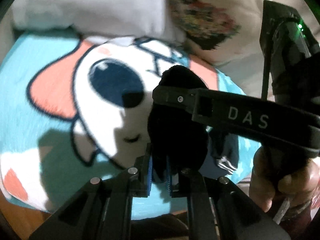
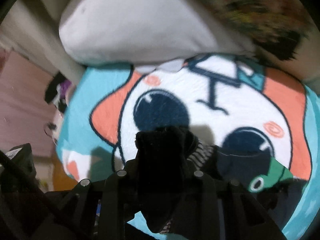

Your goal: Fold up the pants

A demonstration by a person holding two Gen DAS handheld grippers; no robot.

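Nearest, in the left wrist view, the left gripper [image 1: 159,177] had its blue-padded fingers [image 1: 149,172] drawn close on a bunch of black pants [image 1: 176,124], which rose from between the pads; the cloth was pinched and lifted off the surface. Just beyond, the right gripper [image 1: 170,98] crossed the view from the right, its black finger lettered "DAS" pressed against the same dark bunch; the right hand [image 1: 280,182] gripped its handle at the lower right edge. A navy fold with white stripes [image 1: 225,164] hung beside the left gripper's pads.

Likewise, in the right wrist view, the right gripper [image 2: 158,172] was clamped on the pants [image 2: 160,160], the black cloth filling the gap between its fingers and standing up in a lump; a striped band [image 2: 202,154] showed just right of it, and a dark garment with a green patch [image 2: 268,176] lay farther right.

Beneath both tools lay a cartoon blanket [image 1: 50,76], teal with a white and orange face and large dark eyes; shadows of the tools fell across it. Beyond it rested a white pillow [image 2: 132,24], touching the blanket's far edge; to its right sat a blurred patterned pillow [image 1: 208,22]. A pink wall [image 2: 22,100] stood at far left.
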